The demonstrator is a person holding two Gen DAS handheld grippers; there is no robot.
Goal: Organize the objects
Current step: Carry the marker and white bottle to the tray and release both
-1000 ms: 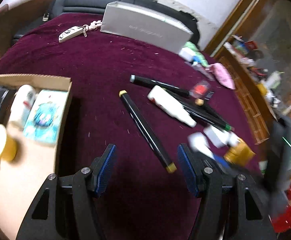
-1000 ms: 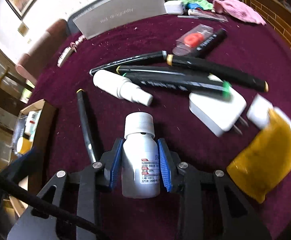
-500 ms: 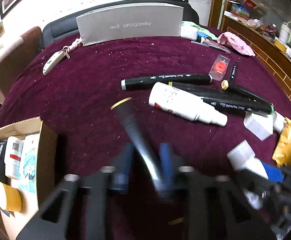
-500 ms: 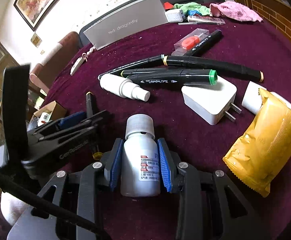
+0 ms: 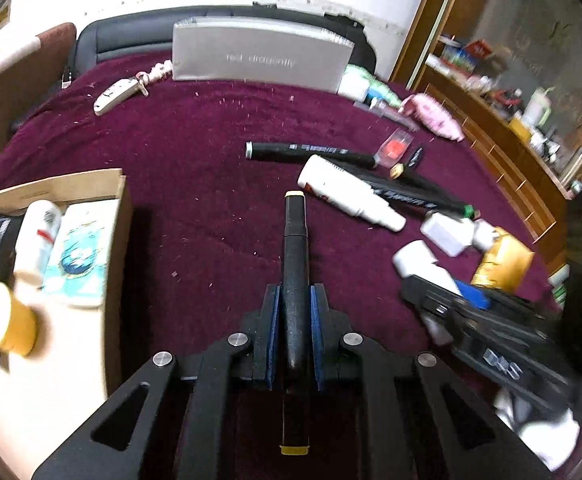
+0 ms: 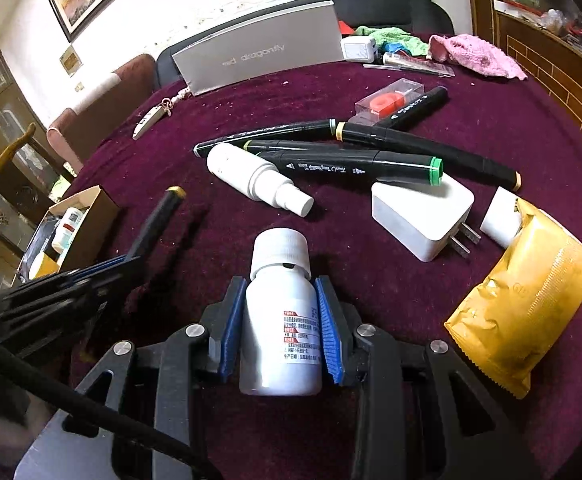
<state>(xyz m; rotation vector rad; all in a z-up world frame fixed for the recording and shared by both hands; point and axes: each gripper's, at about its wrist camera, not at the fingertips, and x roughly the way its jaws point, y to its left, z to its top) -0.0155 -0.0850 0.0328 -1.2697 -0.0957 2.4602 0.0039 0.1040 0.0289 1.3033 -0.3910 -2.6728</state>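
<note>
My left gripper [image 5: 294,300] is shut on a black marker with yellow ends [image 5: 296,264], which points forward between the blue pads, lifted over the maroon cloth. To its left stands an open cardboard box [image 5: 113,208] that holds a white bottle, a blue packet and a yellow cup. My right gripper [image 6: 279,300] is shut on a small white medicine bottle [image 6: 281,320] with a ribbed cap. In the right wrist view the left gripper [image 6: 123,262] shows at the left edge, with the marker [image 6: 159,216] sticking out of it.
Several black markers [image 6: 351,160], a white spray bottle [image 6: 251,178], a white charger [image 6: 419,208], a yellow packet [image 6: 527,308] and a red clear case [image 6: 389,100] lie on the cloth. A grey box [image 6: 259,56] stands at the back, by a key fob [image 6: 147,120] and a pink cloth [image 6: 475,56].
The left gripper was open above the yellow-ended marker; it has come down, shut on it and raised it. The right gripper still holds the white bottle, almost unmoved.
</note>
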